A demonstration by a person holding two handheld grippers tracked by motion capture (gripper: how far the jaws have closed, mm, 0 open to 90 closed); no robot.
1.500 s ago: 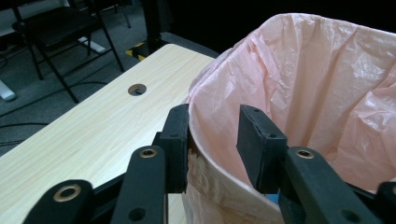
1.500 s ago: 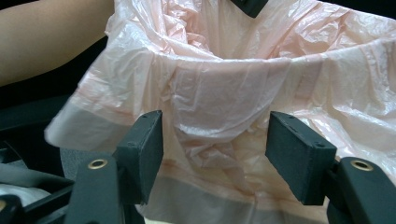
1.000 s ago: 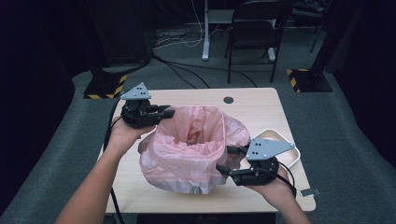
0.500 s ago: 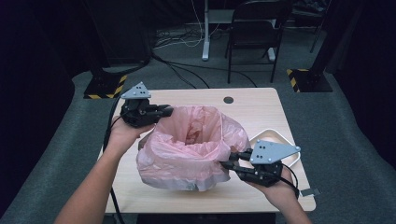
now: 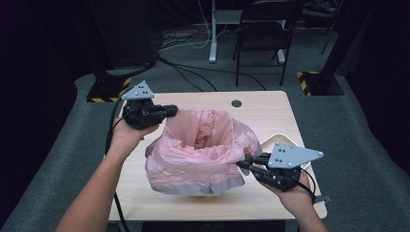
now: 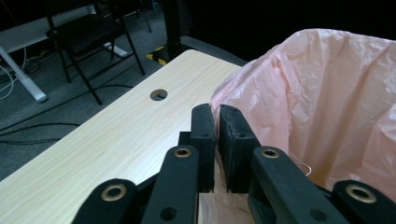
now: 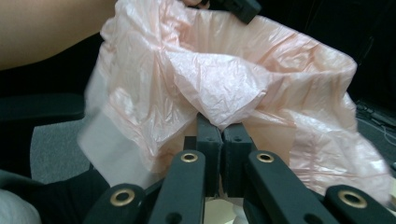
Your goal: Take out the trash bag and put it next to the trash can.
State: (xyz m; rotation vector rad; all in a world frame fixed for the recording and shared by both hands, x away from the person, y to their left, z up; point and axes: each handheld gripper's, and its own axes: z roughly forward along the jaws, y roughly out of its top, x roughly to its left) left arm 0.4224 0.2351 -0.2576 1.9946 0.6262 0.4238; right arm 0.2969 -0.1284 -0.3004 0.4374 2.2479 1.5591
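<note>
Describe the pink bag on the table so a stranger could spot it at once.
On the light wooden table, look at the middle, between the person's two hands. There a crinkled, see-through pink plastic bag stands open at the top, with the left gripper pinching its far-left rim and the right gripper its near-right rim. It is the only soft pink thing; the white tray beside it is rigid.

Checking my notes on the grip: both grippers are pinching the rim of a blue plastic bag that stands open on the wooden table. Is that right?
Not quite: the plastic bag is pink, not blue, as the high view shows. The rest holds. The left gripper and the right gripper each pinch its rim, on opposite sides, and it stands open on the wooden table.
</note>
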